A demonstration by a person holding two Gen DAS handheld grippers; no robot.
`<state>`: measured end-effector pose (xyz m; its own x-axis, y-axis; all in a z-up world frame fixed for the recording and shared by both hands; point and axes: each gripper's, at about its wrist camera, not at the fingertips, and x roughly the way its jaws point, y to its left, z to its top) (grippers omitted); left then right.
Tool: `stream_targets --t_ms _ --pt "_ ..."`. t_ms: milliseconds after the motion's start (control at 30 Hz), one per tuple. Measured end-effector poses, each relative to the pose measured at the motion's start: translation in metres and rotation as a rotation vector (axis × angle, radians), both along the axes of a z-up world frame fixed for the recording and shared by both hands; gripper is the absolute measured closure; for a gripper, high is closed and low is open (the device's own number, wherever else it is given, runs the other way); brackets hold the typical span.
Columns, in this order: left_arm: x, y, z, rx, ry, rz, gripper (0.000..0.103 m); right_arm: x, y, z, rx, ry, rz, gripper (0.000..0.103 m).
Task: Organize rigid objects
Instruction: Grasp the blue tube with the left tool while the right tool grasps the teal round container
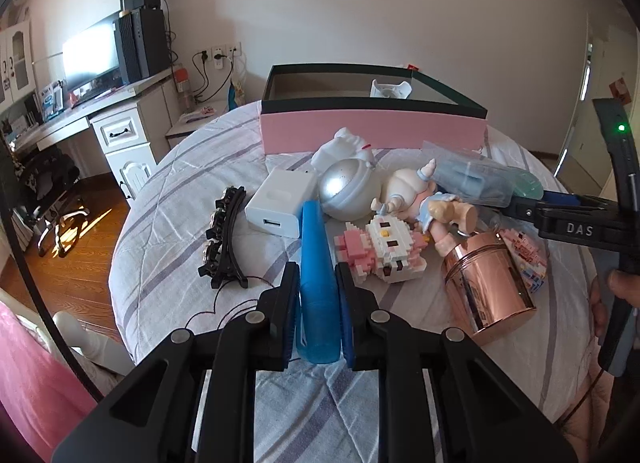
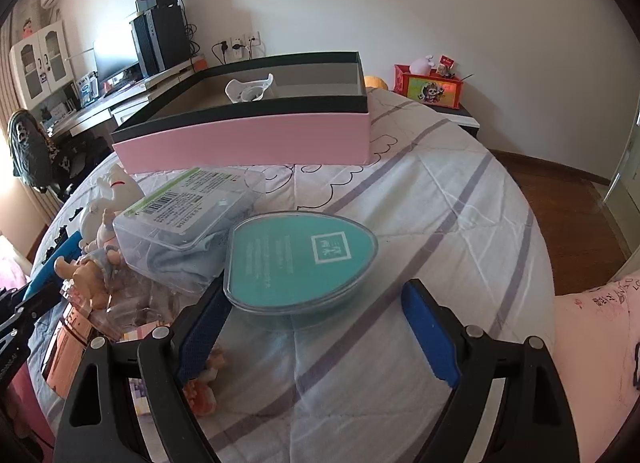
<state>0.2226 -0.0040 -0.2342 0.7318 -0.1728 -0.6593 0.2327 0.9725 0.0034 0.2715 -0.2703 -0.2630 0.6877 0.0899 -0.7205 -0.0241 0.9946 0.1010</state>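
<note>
The left gripper [image 1: 318, 303] is clamped on a blue translucent plastic tube-shaped object [image 1: 318, 275], pads pressed against both its sides while it lies on the striped white bedspread [image 1: 168, 199]. The right gripper [image 2: 316, 327] is spread wide, a teal teardrop-shaped case with a clear plastic lid [image 2: 300, 259] sitting between its jaws; contact cannot be told, though nothing is squeezed.

Step in hand, as judged: pick-up of loose items for the pink rectangular box with dark rim [image 1: 372, 131], which stands open at the far side of the bed, a white plastic piece [image 1: 390, 89] already inside.

Still unsorted near the blue tube: a white square charger block [image 1: 278, 207], a black hair clip [image 1: 224, 239], a silver-faced astronaut figure [image 1: 348, 187] and a shiny rose-gold cylindrical tin [image 1: 490, 287].

Next, probably: the blue tube is to be lifted clear of the charger and carried over the box rim; the right jaws are to be closed on the teal case, kept level.
</note>
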Motion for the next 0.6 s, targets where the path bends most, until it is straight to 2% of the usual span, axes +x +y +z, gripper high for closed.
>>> stream_targets --t_ms 100,133,167,367,600 --pt "-0.001 -0.002 0.007 -0.005 -0.017 -0.006 0.086 0.010 0.000 0.002 0.012 -0.004 0.025 0.017" --pt "-0.001 -0.003 0.009 -0.004 -0.024 -0.003 0.086 0.013 0.000 0.002 0.009 0.002 0.035 0.029" --pt "-0.001 -0.003 0.011 -0.002 -0.026 -0.009 0.086 0.014 0.000 0.002 0.015 0.001 0.040 0.031" --pt "-0.002 -0.004 0.028 -0.020 -0.061 -0.009 0.086 0.005 0.003 0.004 -0.005 -0.015 0.049 0.031" --pt "-0.002 -0.013 0.060 -0.022 -0.140 -0.031 0.086 -0.012 0.006 0.037 0.004 -0.108 0.052 0.031"
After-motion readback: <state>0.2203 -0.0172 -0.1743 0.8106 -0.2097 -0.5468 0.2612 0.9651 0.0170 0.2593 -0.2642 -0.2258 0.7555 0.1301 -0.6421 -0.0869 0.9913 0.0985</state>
